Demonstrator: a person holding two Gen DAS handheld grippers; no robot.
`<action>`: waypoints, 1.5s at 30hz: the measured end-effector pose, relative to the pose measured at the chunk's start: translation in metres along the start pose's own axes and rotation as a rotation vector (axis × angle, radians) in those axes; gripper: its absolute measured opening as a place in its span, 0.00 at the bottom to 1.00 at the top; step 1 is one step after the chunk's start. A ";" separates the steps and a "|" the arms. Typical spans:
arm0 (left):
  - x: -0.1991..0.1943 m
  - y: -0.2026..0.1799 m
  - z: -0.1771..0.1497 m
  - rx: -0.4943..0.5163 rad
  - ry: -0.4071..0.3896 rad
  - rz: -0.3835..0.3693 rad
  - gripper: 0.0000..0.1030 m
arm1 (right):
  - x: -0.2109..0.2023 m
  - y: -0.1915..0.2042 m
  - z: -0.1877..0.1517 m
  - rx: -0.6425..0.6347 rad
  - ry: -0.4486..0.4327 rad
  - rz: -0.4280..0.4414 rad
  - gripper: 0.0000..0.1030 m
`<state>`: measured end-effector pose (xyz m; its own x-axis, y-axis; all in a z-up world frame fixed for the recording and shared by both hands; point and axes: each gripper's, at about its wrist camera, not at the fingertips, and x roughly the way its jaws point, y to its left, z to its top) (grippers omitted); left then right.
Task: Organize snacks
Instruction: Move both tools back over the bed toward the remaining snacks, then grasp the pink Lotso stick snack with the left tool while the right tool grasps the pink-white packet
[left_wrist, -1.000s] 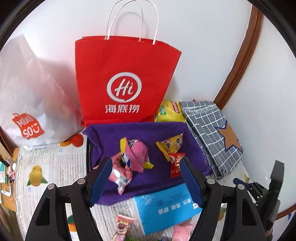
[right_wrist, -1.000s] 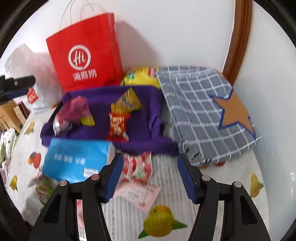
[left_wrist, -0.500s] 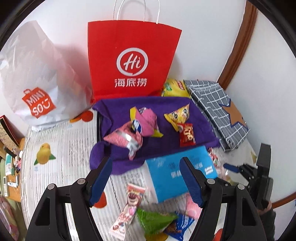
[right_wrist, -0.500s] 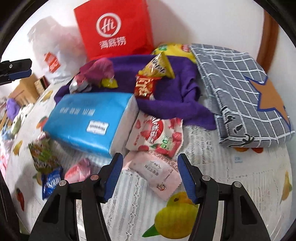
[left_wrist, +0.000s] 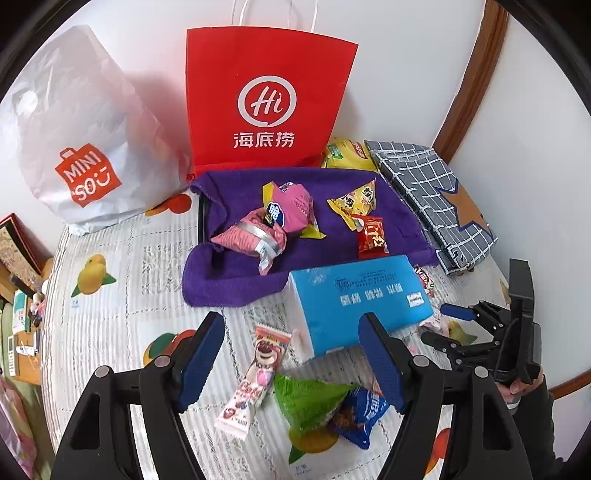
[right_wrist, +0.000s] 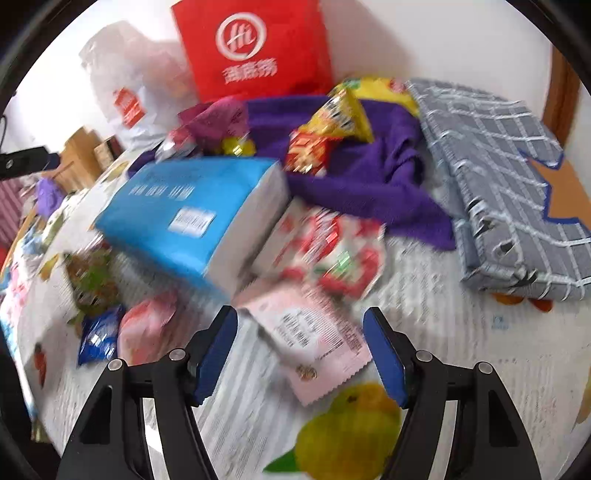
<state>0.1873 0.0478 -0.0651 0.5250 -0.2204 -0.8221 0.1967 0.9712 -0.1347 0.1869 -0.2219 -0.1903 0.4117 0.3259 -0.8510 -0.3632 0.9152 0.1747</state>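
We find the left gripper with its jaws apart and nothing clamped, hanging above a bear-print pink bar and a green triangular packet on the fruit-print tablecloth. The right gripper has just been opening; its jaws stand apart and free around the pale pink packet, with no contact that we can confirm in the blurred view. The blue tissue pack lies between both grippers and the purple towel, where a pink wrapper, a yellow triangular packet and a red sachet rest. Behind stand the red paper bag and white plastic bag. Compared with a second ago, we note that both views now show more of the near snacks.
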 end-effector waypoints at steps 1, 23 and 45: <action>-0.002 0.001 -0.002 -0.003 0.000 -0.001 0.71 | -0.002 0.003 -0.002 -0.007 0.000 0.003 0.69; -0.011 0.017 -0.022 0.019 -0.015 -0.056 0.71 | 0.015 0.012 0.006 -0.050 -0.036 -0.014 0.69; 0.043 0.068 -0.022 -0.026 0.046 -0.145 0.70 | 0.007 0.034 -0.010 0.023 -0.009 -0.241 0.37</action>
<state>0.2046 0.1063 -0.1215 0.4541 -0.3545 -0.8174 0.2459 0.9317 -0.2675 0.1688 -0.1913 -0.1952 0.4914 0.0995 -0.8652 -0.2350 0.9718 -0.0217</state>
